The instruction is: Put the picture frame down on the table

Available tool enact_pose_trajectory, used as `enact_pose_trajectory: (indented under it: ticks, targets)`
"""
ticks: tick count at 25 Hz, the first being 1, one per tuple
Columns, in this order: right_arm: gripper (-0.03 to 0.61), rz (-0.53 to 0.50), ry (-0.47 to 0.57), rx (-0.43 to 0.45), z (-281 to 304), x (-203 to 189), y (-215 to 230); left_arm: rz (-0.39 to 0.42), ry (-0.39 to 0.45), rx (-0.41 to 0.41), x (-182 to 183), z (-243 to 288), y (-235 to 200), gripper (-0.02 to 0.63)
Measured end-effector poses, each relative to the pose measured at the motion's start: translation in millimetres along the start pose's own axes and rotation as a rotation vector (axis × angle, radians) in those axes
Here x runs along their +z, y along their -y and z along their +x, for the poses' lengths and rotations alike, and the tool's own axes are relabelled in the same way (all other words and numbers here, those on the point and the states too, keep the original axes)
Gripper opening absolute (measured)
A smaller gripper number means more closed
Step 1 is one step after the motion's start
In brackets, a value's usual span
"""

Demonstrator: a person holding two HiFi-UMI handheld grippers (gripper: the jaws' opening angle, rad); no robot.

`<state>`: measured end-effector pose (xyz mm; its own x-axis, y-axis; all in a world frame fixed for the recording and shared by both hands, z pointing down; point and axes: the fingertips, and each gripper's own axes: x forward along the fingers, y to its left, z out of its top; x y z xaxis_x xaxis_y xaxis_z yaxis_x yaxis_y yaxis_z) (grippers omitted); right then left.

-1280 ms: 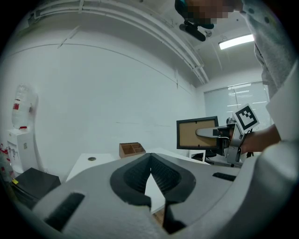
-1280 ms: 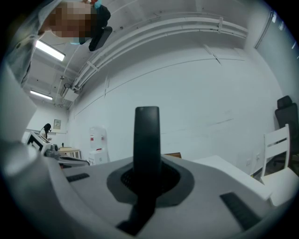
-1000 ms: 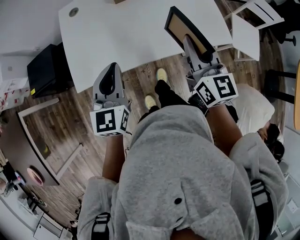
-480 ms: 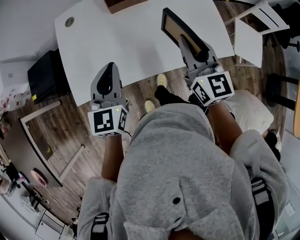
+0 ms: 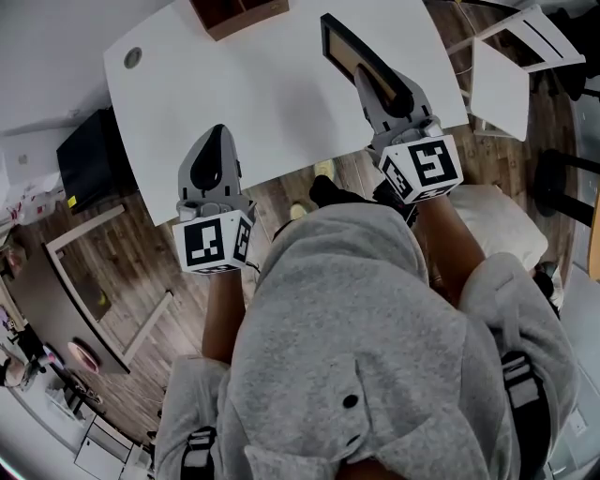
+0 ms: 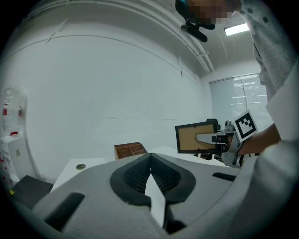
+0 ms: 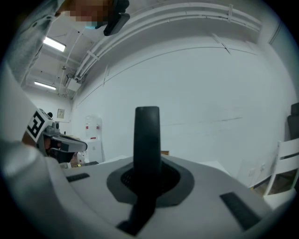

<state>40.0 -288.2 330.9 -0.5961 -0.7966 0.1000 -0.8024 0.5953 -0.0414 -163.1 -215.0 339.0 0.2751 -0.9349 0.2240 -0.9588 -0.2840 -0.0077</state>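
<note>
Holding the picture frame upright and edge-on in the clenched jaws of my right gripper, I have it over the surface's right side, while my left gripper, jaws pressed together on nothing, hangs by the near edge.

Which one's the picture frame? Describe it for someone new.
Find the white table; over its right side the right gripper clamps the picture frame. It's a flat black-rimmed panel with a tan middle, unlike the open brown wooden box at the far edge.
</note>
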Motion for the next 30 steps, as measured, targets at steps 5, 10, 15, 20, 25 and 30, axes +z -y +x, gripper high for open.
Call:
enact_pose_trajectory:
  ticks: [5,10,15,20,25,30]
  targets:
    - [0.031,-0.054,-0.012,0.014,11,-5,13,0.001,-0.007,0.019,1,13,1,0.020]
    - [0.031,-0.167,-0.043,0.022,24,-19,27,0.005,-0.009,0.029,3,29,5,0.020]
    - [0.031,-0.220,-0.076,0.040,40,-34,36,0.010,-0.016,0.044,3,39,4,0.020]
    - [0.031,-0.305,-0.124,0.053,50,-53,43,0.001,-0.013,0.063,4,41,2,0.020]
    - [0.031,-0.388,-0.179,0.062,56,-73,42,-0.012,-0.015,0.064,1,44,-2,0.020]
    - [0.031,-0.524,-0.245,0.064,60,-92,37,-0.014,-0.015,0.051,-2,49,-7,0.020]
